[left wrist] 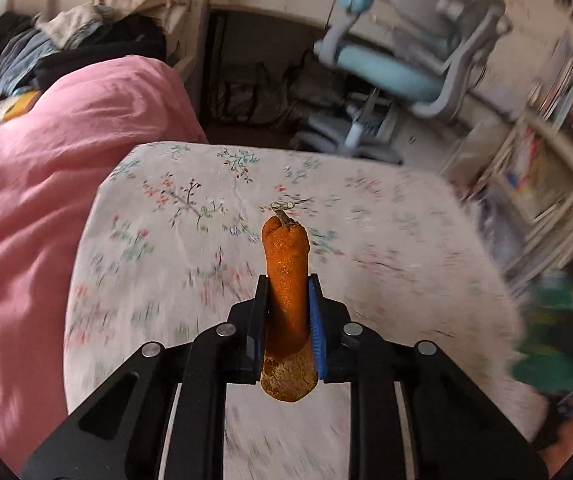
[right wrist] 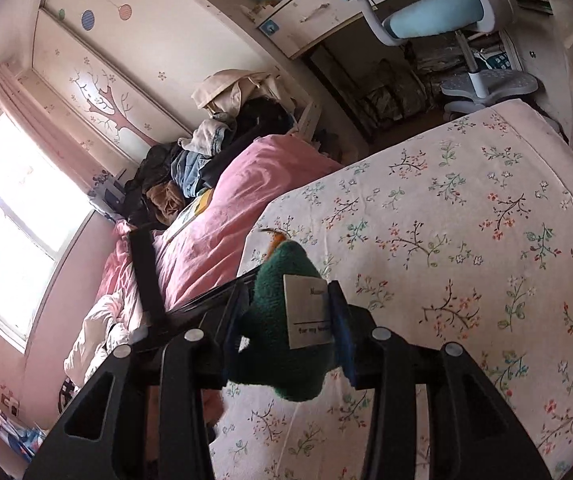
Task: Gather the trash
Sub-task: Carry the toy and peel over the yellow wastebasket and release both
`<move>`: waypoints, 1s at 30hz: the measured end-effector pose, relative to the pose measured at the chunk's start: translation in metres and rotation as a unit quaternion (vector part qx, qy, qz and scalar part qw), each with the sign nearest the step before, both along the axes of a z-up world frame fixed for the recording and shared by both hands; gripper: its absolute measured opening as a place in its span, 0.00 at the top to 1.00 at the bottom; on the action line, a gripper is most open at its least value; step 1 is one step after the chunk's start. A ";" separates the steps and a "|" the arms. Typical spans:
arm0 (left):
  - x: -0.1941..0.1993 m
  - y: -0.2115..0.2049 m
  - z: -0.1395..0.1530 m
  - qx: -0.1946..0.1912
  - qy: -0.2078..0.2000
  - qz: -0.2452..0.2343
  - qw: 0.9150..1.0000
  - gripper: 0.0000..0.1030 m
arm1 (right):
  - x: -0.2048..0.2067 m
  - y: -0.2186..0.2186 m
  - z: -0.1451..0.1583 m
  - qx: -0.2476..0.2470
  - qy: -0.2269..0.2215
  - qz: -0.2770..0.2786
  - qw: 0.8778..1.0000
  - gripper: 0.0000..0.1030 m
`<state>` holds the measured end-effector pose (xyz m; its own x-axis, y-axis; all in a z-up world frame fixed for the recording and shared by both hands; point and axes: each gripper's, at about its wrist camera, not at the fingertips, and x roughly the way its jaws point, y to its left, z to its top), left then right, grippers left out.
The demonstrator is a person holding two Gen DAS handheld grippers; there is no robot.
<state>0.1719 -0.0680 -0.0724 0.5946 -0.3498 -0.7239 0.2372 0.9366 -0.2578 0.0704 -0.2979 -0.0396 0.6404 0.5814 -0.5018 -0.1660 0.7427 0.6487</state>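
Observation:
In the left wrist view my left gripper (left wrist: 288,285) is shut on a long strip of orange peel (left wrist: 286,264). The peel stands up between the pads, its dry stem end pointing away over the floral bed sheet (left wrist: 190,216). Seen from the right wrist, my right gripper (right wrist: 290,292) is shut on a green fuzzy piece of cloth (right wrist: 274,292) with a white printed tag (right wrist: 308,312). The tip of the orange peel (right wrist: 276,236) peeks out just behind the green cloth. The sheet around both grippers shows no other loose item.
A pink quilt (left wrist: 46,152) lies bunched on the left of the bed, with a pile of clothes (left wrist: 66,44) beyond it. Past the bed's far edge stand a blue desk chair (left wrist: 398,60) and a desk (right wrist: 306,12). Shelves (left wrist: 546,152) line the right side, blurred.

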 end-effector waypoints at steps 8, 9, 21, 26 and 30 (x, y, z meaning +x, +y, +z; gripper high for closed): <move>-0.136 0.029 0.042 -0.073 -0.047 0.024 0.996 0.83 | -0.050 0.018 0.015 -0.001 -0.054 0.004 0.999 0.60; -0.156 0.034 0.044 -0.078 -0.054 0.029 0.995 0.83 | -0.063 0.020 0.018 0.004 -0.069 0.003 0.998 0.60; -0.312 0.064 0.008 -0.058 -0.017 0.052 0.997 0.82 | -0.187 0.059 -0.034 -0.058 -0.023 0.060 0.996 0.59; -0.342 0.055 -0.008 -0.049 0.009 0.042 0.998 0.82 | -0.213 0.058 -0.052 -0.075 0.016 0.066 0.995 0.59; -0.359 0.050 -0.025 -0.044 0.047 0.043 0.997 0.82 | -0.229 0.051 -0.065 -0.075 0.043 0.056 0.995 0.47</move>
<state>-0.1871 -0.0181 -0.0973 0.5559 -0.3644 -0.7471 0.1271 0.9255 -0.3569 -0.1582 -0.2472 -0.1042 0.5275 0.5602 -0.6387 -0.2016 0.8128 0.5465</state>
